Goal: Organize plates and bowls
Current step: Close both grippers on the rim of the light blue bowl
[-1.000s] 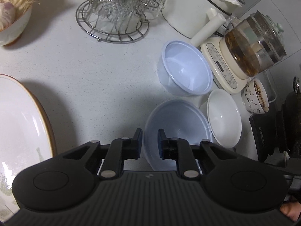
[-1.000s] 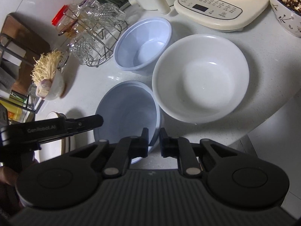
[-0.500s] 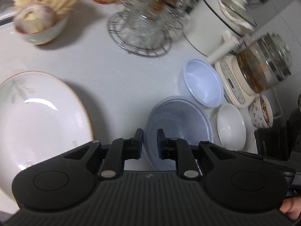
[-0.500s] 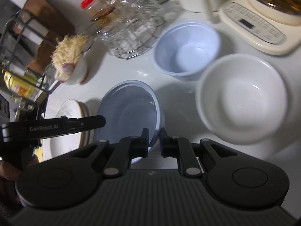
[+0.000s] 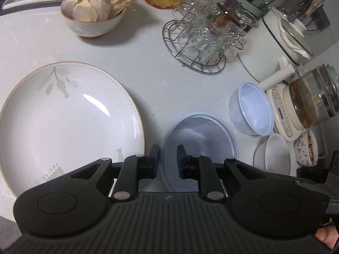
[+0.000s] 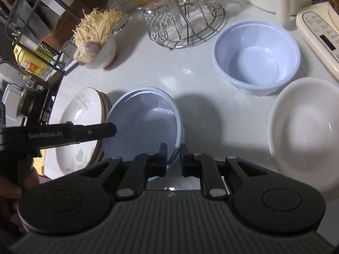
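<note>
A pale blue plastic bowl (image 5: 201, 144) hangs just above the white counter, held from both sides. My left gripper (image 5: 168, 156) is shut on its left rim, one finger inside and one outside. My right gripper (image 6: 173, 151) is shut on its near right rim (image 6: 177, 127). The left gripper's fingers (image 6: 103, 130) show at the bowl's left edge in the right wrist view. A stack of leaf-patterned plates (image 5: 63, 122) (image 6: 78, 124) lies right beside the bowl on its left. A second blue bowl (image 6: 256, 57) and a white bowl (image 6: 307, 131) stand to the right.
A small bowl with garlic and dried strands (image 5: 93, 19) sits at the back. A wire rack of glass cups (image 5: 203, 42), a white pot (image 5: 275, 42), a glass kettle on a cream base (image 5: 311, 101) and a small patterned bowl (image 5: 307, 150) line the right.
Both grippers have carried the blue bowl to the left, away from the white bowl and the second blue bowl. The plate stack has come into fuller view beside it.
</note>
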A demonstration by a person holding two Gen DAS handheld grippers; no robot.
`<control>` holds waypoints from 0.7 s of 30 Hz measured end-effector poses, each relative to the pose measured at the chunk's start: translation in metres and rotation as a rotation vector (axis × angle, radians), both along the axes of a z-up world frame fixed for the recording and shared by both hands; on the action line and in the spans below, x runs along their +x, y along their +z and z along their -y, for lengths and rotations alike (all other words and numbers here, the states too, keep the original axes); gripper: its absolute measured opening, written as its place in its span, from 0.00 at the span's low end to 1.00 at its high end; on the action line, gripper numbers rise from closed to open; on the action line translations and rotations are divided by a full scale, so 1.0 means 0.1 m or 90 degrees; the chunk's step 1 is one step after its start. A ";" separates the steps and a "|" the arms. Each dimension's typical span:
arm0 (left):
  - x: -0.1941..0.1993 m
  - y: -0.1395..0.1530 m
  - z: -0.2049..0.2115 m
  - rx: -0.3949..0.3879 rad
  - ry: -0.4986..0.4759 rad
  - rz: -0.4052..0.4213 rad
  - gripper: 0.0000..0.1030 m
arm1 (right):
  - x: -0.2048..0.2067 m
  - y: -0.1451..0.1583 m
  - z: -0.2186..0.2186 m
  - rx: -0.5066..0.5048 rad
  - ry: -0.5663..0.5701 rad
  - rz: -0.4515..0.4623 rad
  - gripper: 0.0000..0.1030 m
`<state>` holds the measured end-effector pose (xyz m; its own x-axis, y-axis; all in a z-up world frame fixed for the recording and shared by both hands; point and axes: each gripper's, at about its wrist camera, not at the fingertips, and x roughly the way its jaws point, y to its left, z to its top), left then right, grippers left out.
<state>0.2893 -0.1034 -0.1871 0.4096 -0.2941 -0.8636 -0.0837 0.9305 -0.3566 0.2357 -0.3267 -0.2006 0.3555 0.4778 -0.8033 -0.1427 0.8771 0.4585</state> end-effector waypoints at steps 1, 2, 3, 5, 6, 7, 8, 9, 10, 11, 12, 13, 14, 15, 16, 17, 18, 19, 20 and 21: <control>0.00 -0.01 0.01 0.004 0.000 0.001 0.18 | 0.01 -0.01 0.00 0.000 0.000 -0.004 0.15; 0.00 -0.01 0.02 0.006 0.001 0.000 0.18 | 0.01 -0.02 0.01 0.001 -0.001 -0.006 0.15; -0.01 -0.02 0.02 0.008 0.002 -0.003 0.18 | 0.01 -0.03 0.02 0.001 0.000 -0.008 0.15; -0.02 -0.04 0.03 0.021 0.006 -0.014 0.18 | 0.01 -0.06 0.03 0.001 0.000 -0.014 0.14; -0.03 -0.04 0.03 0.024 0.008 -0.015 0.19 | 0.01 -0.06 0.03 0.003 -0.001 -0.016 0.15; -0.03 -0.05 0.02 0.023 0.012 -0.016 0.19 | 0.00 -0.06 0.03 0.005 -0.002 -0.016 0.16; -0.04 -0.05 0.01 0.021 0.015 -0.017 0.19 | 0.00 -0.06 0.03 0.005 -0.002 -0.016 0.16; -0.04 -0.04 0.00 0.020 0.017 -0.017 0.19 | 0.00 -0.06 0.03 0.005 -0.003 -0.016 0.16; -0.05 -0.02 0.00 0.020 0.018 -0.015 0.19 | 0.00 -0.05 0.03 0.006 -0.004 -0.015 0.16; -0.06 0.00 -0.01 0.021 0.019 -0.013 0.19 | 0.00 -0.04 0.03 0.004 -0.005 -0.013 0.16; -0.07 0.03 -0.01 0.022 0.020 -0.010 0.19 | 0.00 -0.02 0.04 0.000 -0.008 -0.010 0.17; -0.08 0.06 -0.02 0.023 0.023 -0.008 0.19 | 0.01 0.00 0.04 -0.007 -0.012 -0.007 0.18; -0.10 0.11 -0.03 0.024 0.030 -0.009 0.19 | 0.00 0.01 0.04 -0.019 -0.017 -0.005 0.22; -0.13 0.18 -0.05 0.025 0.038 -0.004 0.19 | 0.00 0.02 0.05 -0.032 -0.022 -0.004 0.41; -0.16 0.26 -0.07 0.026 0.043 0.007 0.19 | -0.01 0.04 0.07 -0.036 -0.030 0.001 0.56; -0.18 0.34 -0.09 0.029 0.047 0.013 0.19 | -0.03 0.07 0.10 -0.033 -0.040 0.012 0.56; -0.21 0.41 -0.11 0.030 0.052 0.018 0.19 | -0.05 0.11 0.13 -0.027 -0.047 0.023 0.56; -0.24 0.48 -0.13 0.029 0.053 0.025 0.19 | -0.07 0.14 0.15 -0.024 -0.052 0.028 0.56; -0.26 0.55 -0.14 0.029 0.051 0.033 0.19 | -0.09 0.17 0.17 -0.025 -0.058 0.030 0.56; -0.29 0.62 -0.15 0.030 0.050 0.042 0.19 | -0.11 0.20 0.18 -0.028 -0.064 0.035 0.56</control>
